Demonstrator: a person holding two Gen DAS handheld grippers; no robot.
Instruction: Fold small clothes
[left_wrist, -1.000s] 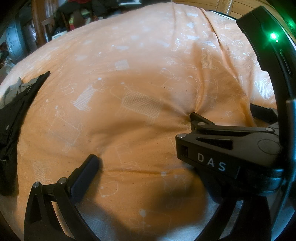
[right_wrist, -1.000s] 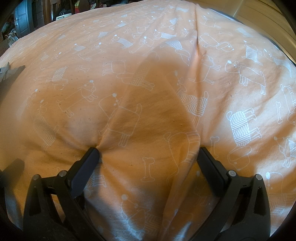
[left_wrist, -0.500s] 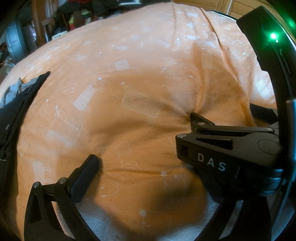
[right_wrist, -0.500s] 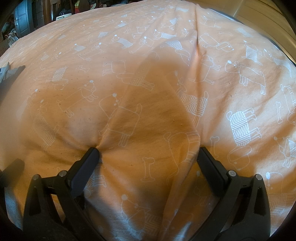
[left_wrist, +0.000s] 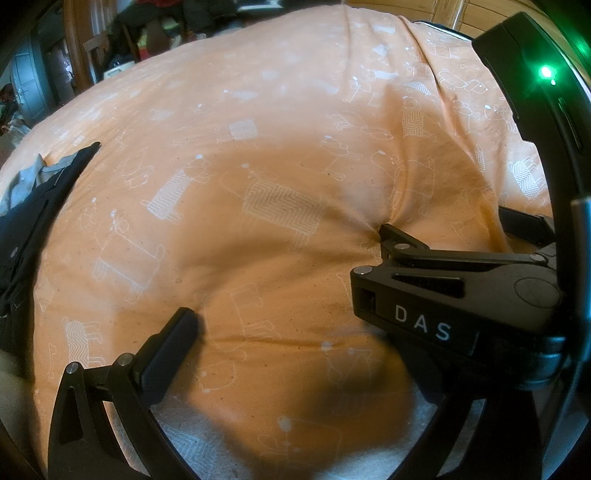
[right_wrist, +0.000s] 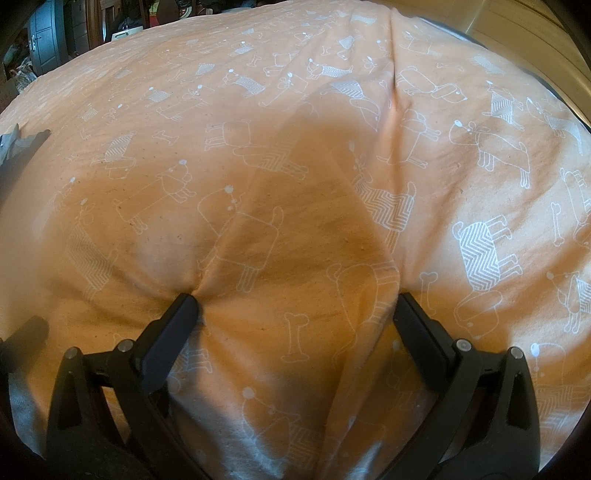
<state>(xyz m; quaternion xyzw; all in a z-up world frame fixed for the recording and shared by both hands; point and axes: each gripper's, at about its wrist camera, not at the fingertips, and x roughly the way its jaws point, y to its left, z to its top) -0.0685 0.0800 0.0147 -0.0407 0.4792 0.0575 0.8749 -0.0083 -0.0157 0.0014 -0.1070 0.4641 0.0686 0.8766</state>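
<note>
- The bed is covered by an orange cotton duvet cover (right_wrist: 295, 155), soft and puffy, printed with white outline dogs, bones and chevron-filled shapes; it creases into long ridges toward the upper right of both frames.
- The right gripper (right_wrist: 295, 310) points forward and down at the bedding, its two black fingers (right_wrist: 173, 325) spread wide and their tips pressed into the cover, which puckers into a dimple at the left tip and a fold at the right one. Nothing is held between them.
- In the left wrist view that same right gripper (left_wrist: 458, 291) shows from the side at centre right, a black angular body lettered "DAS", its tip dug into the cover; a green light (left_wrist: 546, 72) glows on the black housing at upper right.
- The left gripper (left_wrist: 295, 325) has one finger (left_wrist: 166, 350) visible at lower left, resting on the cover; its other finger is hidden behind the right gripper, so I cannot tell how wide it stands.
- The dark garment (left_wrist: 26, 221), black with a grey lining or collar showing, lies crumpled at the left edge of the left wrist frame, well apart from both sets of fingers; in the right wrist view only a grey sliver (right_wrist: 14, 142) shows at the left edge.
</note>
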